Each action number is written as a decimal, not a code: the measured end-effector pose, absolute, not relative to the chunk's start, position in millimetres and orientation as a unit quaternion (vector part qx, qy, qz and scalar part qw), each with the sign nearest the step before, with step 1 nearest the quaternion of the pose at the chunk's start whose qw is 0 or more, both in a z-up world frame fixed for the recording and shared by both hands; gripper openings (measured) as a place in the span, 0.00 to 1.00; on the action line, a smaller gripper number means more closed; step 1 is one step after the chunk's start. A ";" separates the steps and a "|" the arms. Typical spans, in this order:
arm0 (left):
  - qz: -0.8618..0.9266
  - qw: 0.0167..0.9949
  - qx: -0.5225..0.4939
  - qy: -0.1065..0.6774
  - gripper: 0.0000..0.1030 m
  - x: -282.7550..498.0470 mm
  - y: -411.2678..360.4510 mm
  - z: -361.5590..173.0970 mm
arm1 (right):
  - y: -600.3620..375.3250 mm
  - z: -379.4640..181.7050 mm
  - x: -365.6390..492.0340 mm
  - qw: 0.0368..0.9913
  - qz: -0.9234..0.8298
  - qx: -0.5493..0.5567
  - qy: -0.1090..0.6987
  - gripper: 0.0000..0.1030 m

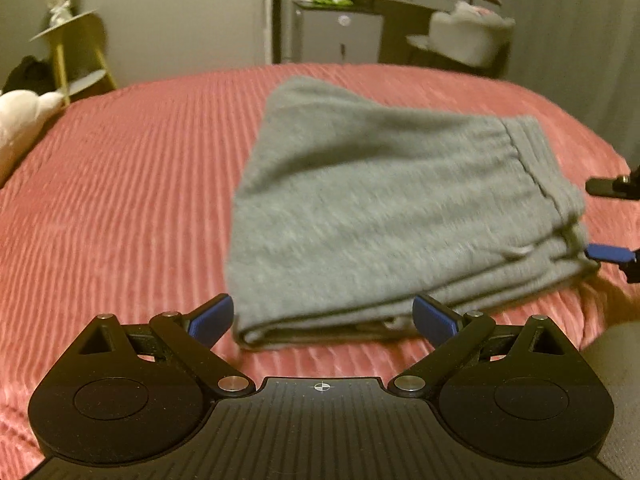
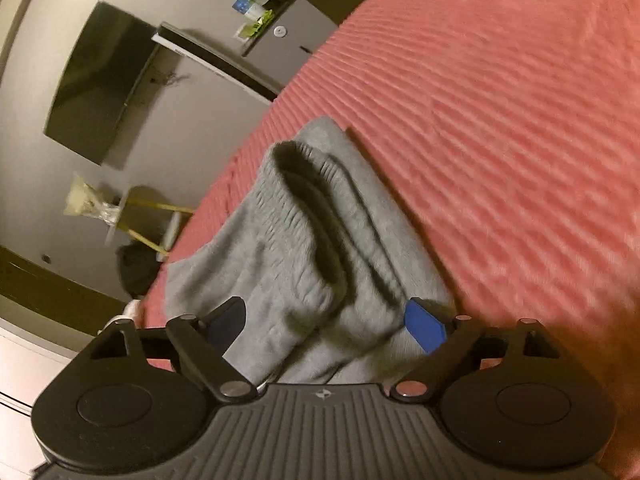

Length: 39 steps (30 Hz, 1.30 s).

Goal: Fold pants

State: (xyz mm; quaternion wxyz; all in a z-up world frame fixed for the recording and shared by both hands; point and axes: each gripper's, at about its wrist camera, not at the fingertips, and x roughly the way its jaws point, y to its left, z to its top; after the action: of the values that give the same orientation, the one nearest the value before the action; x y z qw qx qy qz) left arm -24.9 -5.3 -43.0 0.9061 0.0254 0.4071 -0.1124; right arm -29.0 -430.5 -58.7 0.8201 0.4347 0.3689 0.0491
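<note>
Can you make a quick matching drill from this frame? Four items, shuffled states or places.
Column 1:
1. grey pants
2. left tool
3. right tool
4. pink bedspread

Column 2:
A. open, at the waistband end
B. ribbed, under everything
C. folded in layers
D. open, at the near folded edge

Pairs: 1-C, 2-D, 3-A, 4-B
</note>
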 end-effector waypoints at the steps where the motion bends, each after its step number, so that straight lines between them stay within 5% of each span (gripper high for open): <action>1: -0.114 0.904 0.030 0.411 0.97 -24.2 -8.7 -44.9 | -430.7 -62.7 -32.4 0.817 0.053 0.443 0.366 0.85; 7: -0.099 0.899 0.032 0.425 0.97 -18.2 -9.6 -49.5 | -430.6 -79.9 -23.7 0.794 0.045 0.483 0.367 0.73; 9: -0.095 0.899 0.022 0.427 0.97 -21.1 -8.5 -48.4 | -426.5 -77.7 -21.3 0.805 0.038 0.470 0.360 0.51; 13: -0.102 0.899 0.018 0.425 0.97 -26.3 -7.5 -46.5 | -419.1 -70.2 -18.6 0.818 0.038 0.459 0.344 0.58; 15: -0.114 0.898 0.026 0.424 0.97 -28.5 -10.4 -46.2 | -414.8 -72.7 -11.0 0.811 0.037 0.468 0.349 0.75; 16: -0.118 0.897 0.030 0.426 0.97 -29.1 -12.5 -46.6 | -411.6 -75.1 -6.0 0.807 0.038 0.470 0.354 0.76; 17: -0.118 0.896 0.035 0.426 0.97 -28.5 -14.5 -47.3 | -406.9 -77.2 1.0 0.805 0.041 0.468 0.362 0.75; 19: -0.112 0.895 0.037 0.430 0.97 -25.6 -17.0 -49.6 | -395.4 -76.7 9.1 0.812 0.028 0.448 0.373 0.50; 21: -0.109 0.893 0.029 0.435 0.97 -22.9 -16.7 -51.4 | -384.6 -67.3 10.6 0.828 0.033 0.432 0.357 0.45; 33: -0.056 0.899 -0.017 0.435 0.97 -13.7 -2.8 -52.7 | -359.1 17.2 -1.6 0.865 0.112 0.421 0.248 0.42; 36: -0.008 0.871 -0.047 0.489 0.82 -0.8 12.3 -64.0 | -363.3 20.6 -8.5 0.872 0.110 0.413 0.238 0.42; 39: -0.014 0.866 -0.078 0.494 0.83 -0.9 20.0 -60.0 | -375.3 10.8 -16.2 0.872 0.092 0.414 0.246 0.42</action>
State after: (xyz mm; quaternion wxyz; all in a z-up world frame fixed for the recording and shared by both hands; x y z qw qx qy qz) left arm -0.9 20.0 -60.0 0.8661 -0.0783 0.4935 -0.0138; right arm -16.2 -375.3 10.8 0.8715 0.4140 0.2461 0.0920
